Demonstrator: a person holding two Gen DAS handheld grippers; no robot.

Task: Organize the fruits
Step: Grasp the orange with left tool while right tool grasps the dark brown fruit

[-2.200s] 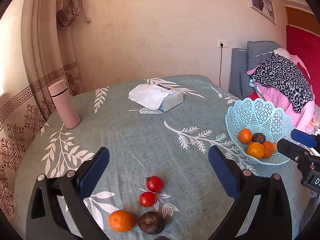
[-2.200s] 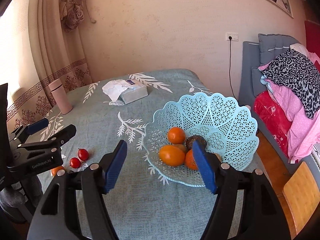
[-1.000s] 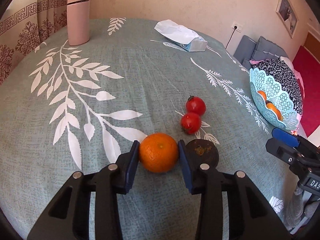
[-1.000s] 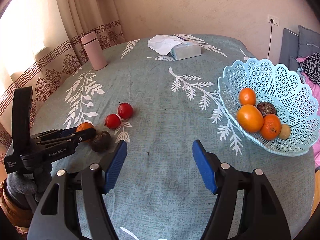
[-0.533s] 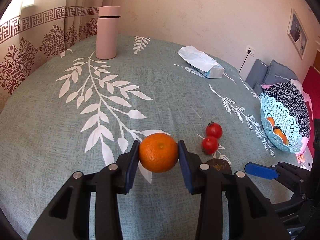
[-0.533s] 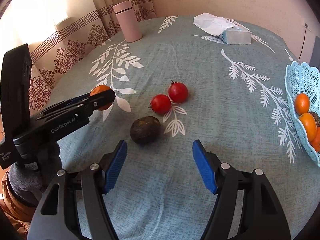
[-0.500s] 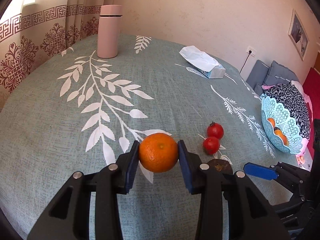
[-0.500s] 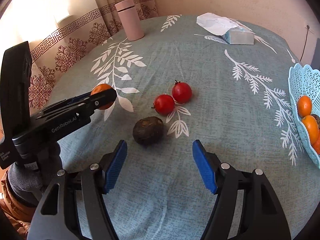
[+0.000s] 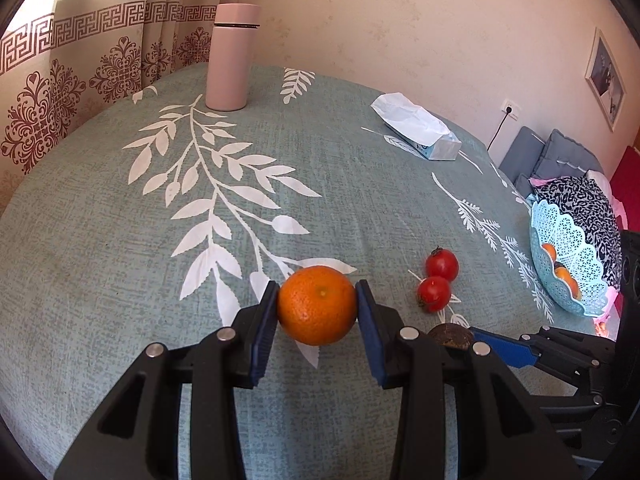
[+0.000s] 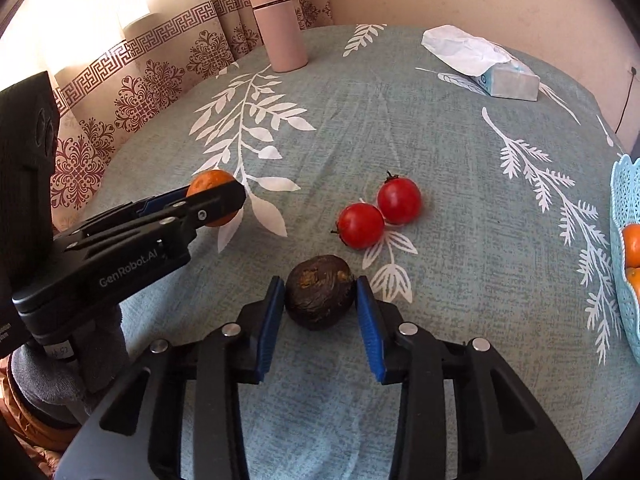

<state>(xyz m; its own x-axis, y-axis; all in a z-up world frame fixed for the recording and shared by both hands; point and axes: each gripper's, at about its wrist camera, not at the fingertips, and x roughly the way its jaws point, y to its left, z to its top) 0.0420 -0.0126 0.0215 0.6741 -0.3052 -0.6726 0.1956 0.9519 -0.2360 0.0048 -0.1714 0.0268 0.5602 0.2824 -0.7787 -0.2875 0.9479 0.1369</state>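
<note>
My left gripper (image 9: 317,310) is shut on an orange mandarin (image 9: 317,305) and holds it a little above the table; it also shows in the right wrist view (image 10: 210,189). My right gripper (image 10: 320,294) is shut on a dark wrinkled fruit (image 10: 319,291) that rests on the tablecloth; it peeks out behind my left finger in the left wrist view (image 9: 450,336). Two red tomatoes (image 10: 360,220) (image 10: 399,200) lie just beyond it. A light blue lattice basket (image 9: 568,264) holding orange fruit stands at the far right.
A pink thermos (image 9: 232,58) stands at the back left of the round table. A tissue pack (image 9: 420,132) lies at the back. Curtains hang to the left. A chair with clothes (image 9: 580,196) is beyond the basket.
My right gripper has come down and closed its jaws around the dark fruit. My left gripper still holds the mandarin, barely moved.
</note>
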